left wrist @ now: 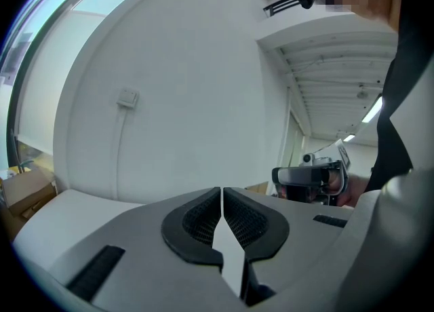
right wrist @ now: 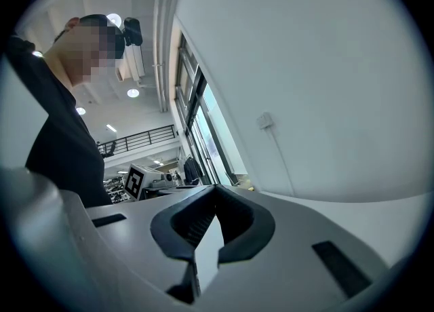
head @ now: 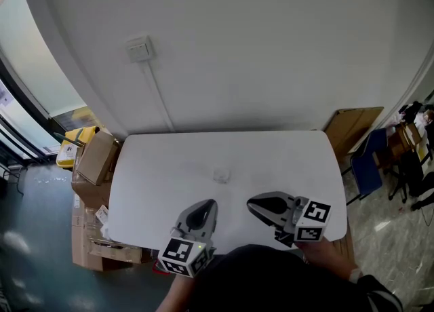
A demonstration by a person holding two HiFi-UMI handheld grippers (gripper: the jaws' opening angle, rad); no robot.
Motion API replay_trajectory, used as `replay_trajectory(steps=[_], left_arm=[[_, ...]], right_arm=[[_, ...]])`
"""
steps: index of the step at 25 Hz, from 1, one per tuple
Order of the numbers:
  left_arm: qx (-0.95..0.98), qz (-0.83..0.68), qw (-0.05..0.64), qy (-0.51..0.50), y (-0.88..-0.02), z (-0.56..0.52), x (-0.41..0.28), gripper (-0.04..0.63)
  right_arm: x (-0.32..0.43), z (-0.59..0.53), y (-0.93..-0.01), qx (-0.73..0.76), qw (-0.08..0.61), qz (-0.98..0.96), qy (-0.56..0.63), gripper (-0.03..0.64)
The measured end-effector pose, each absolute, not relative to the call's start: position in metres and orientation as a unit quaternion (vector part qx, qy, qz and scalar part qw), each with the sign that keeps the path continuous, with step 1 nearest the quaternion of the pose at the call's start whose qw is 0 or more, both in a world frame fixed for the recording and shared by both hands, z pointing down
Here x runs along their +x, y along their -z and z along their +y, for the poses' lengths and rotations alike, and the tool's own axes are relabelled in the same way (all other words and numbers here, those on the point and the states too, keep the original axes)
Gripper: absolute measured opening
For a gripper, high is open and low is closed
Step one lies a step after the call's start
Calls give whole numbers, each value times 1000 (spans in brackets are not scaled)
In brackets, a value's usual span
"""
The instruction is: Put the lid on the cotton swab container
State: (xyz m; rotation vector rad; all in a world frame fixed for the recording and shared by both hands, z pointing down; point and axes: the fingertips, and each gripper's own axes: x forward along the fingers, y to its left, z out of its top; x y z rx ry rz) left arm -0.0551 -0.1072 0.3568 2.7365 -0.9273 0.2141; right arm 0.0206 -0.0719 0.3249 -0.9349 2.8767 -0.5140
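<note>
The small, pale, translucent cotton swab container (head: 221, 175) stands alone near the middle of the smooth, matte white, round-cornered table (head: 149, 168); it is too small to tell whether its lid is on, so the scene fits a tub either already capped or yet to be capped; the grey moulded left gripper (head: 207, 203), at six o'clock from it, and the right gripper (head: 251, 203), at four o'clock, hover with ribbed black pads (left wrist: 193, 226) closed together on nothing.
</note>
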Motion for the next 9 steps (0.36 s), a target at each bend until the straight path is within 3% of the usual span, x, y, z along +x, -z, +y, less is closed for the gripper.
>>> replay_trajectory(steps=[9], left_arm=[[936,-323,115,-80,-355,-101,-54,23]], right_arm=[[20,-68,-329,-301,34,937,173,15]])
